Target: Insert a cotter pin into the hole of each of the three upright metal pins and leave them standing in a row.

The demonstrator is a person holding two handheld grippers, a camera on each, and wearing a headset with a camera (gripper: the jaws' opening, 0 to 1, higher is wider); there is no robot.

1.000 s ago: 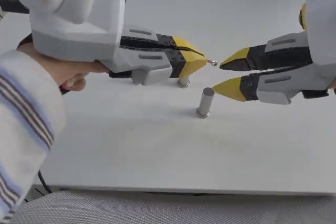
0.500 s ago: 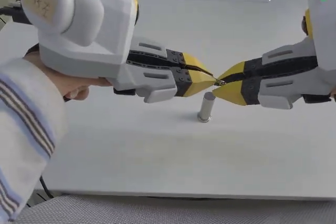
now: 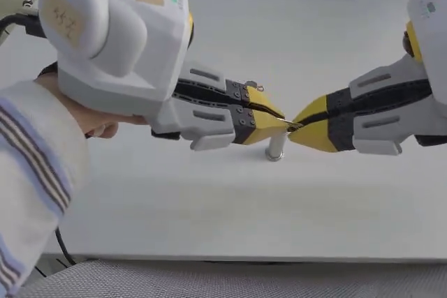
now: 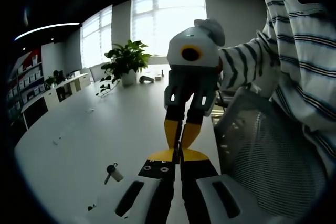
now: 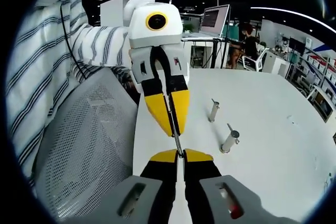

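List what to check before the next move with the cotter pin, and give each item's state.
1. Left gripper shut on the cotter pin: ok.
2. Right gripper shut on the pin's other end, tip to tip with the left: ok.
3. Metal pin just below the tips standing upright: ok.
4. That metal pin's hole free and facing the cotter pin: cannot tell.
5. All three metal pins in a row: cannot tell.
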